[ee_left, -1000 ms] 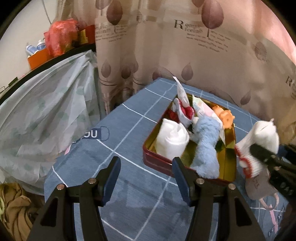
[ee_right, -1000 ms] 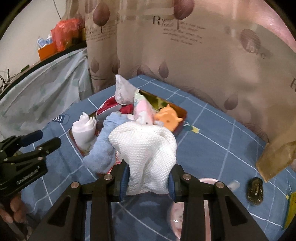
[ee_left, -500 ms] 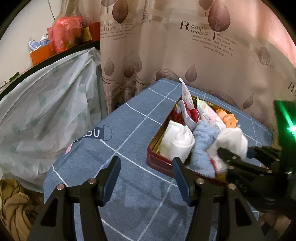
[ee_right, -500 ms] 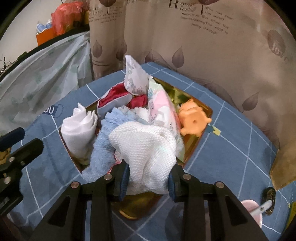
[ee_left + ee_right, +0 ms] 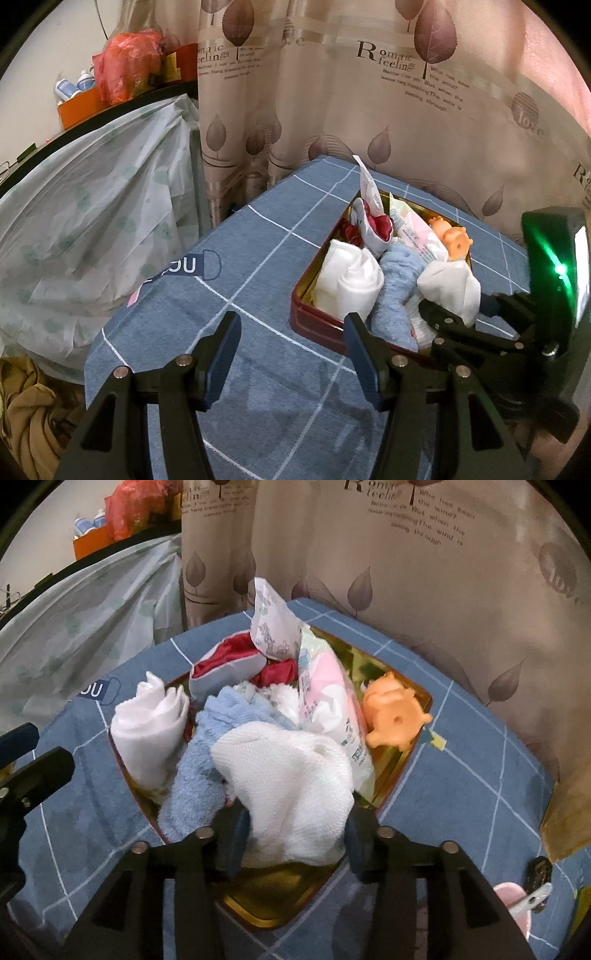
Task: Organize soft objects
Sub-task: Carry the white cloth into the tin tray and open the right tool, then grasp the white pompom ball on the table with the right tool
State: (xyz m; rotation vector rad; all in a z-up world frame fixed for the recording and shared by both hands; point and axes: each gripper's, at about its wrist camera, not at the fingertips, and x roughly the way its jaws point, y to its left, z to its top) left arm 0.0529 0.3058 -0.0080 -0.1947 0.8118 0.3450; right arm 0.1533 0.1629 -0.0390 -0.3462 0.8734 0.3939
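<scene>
My right claw (image 5: 295, 829) is pinching a white knitted sock (image 5: 291, 786) between its two fingers, the bunched cloth bulging up and forward past the pads. The sock's long axis runs away from me along the fingers, its rounded end pointing toward the far side of the box. It hangs over the near corner of a shallow rectangular tin with a dark red outside and gold lining (image 5: 391, 775), directly ahead of and below the claw.

Just left of the sock, a fluffy light-blue towel roll (image 5: 195, 775) lies lengthwise, one end drooping over the tin's near rim toward me. Further left stands a rolled white cloth (image 5: 147, 731). Beyond my fingertips a pink-and-white plastic packet (image 5: 328, 701) slants away from me, with a red-lined grey fabric pouch (image 5: 221, 664) and a patterned white packet (image 5: 273, 627) standing upright behind it. To the right of the packet sits an orange rubber toy (image 5: 395, 720) in the tin's far right corner.

My left claw (image 5: 291, 354) is spread wide, nothing between its fingers, hovering over the blue checked tablecloth (image 5: 240, 258). From it, the tin (image 5: 314, 317) lies ahead and to the right, and the sock (image 5: 450, 284) shows further right, gripped by the other claw (image 5: 454, 314) at the tin's near right part.
</scene>
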